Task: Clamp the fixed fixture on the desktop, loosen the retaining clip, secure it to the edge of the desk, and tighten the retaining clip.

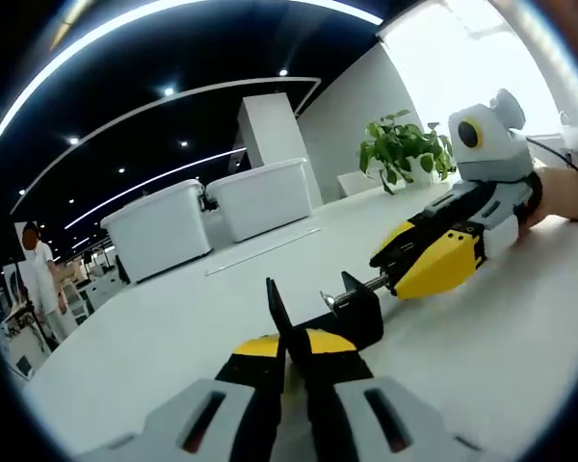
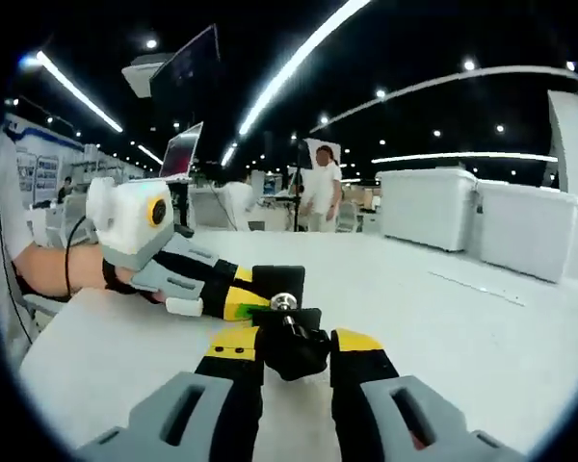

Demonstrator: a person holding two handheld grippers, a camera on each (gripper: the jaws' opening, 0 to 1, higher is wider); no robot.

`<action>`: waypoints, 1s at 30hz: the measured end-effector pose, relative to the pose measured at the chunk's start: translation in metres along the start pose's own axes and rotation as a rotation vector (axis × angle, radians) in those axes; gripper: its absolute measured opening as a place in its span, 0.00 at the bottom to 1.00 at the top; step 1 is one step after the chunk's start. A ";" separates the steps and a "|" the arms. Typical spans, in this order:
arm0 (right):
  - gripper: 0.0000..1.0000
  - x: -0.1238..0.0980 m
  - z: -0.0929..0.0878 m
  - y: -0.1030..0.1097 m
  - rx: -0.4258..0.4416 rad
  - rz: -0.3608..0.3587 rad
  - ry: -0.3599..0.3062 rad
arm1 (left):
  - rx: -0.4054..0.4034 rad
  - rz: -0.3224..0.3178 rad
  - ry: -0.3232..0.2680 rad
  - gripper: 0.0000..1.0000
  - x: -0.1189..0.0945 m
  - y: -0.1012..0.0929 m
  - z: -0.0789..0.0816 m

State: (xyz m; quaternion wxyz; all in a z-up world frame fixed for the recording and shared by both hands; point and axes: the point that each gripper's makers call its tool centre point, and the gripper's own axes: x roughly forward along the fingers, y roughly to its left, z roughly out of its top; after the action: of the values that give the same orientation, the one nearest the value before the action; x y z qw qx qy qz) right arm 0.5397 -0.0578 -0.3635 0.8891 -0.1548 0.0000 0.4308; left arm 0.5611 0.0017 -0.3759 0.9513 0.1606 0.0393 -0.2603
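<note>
Black metal screw clamp on white desk, left gripper closed on body, right gripper gripping screw; loosening apparently underway, edge-mounting pending.

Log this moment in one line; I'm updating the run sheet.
left tool: shut on clamp body | right tool: around clamp screw | clamp: on white desk, not at edge

The left gripper, grey with yellow-and-black jaws, is closed on the thin black plate of a black metal clamp fixture standing on the white desktop. The right gripper reaches in from the right, its yellow jaws pinched on the fixture's silver screw. Two white plastic bins sit well behind, with a leafy green potted plant farther right.
</note>
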 end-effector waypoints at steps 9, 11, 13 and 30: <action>0.27 0.003 -0.003 -0.004 -0.166 -0.046 0.022 | 0.000 -0.001 0.001 0.07 -0.001 0.001 0.000; 0.27 0.004 -0.003 -0.005 -0.160 -0.046 0.022 | 0.000 -0.001 0.001 0.07 -0.001 0.001 0.000; 0.27 0.004 -0.003 -0.007 -0.143 -0.045 0.023 | 0.000 -0.001 0.001 0.07 -0.001 0.001 0.000; 0.24 -0.005 0.007 -0.020 0.588 0.069 -0.005 | -0.001 -0.014 -0.001 0.07 0.016 0.017 -0.004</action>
State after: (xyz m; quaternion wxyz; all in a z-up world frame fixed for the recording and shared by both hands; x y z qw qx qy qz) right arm 0.5506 -0.0712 -0.3506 0.8806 0.1104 0.1280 0.4427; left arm 0.5833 0.0090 -0.3774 0.9496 0.1598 0.0400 -0.2668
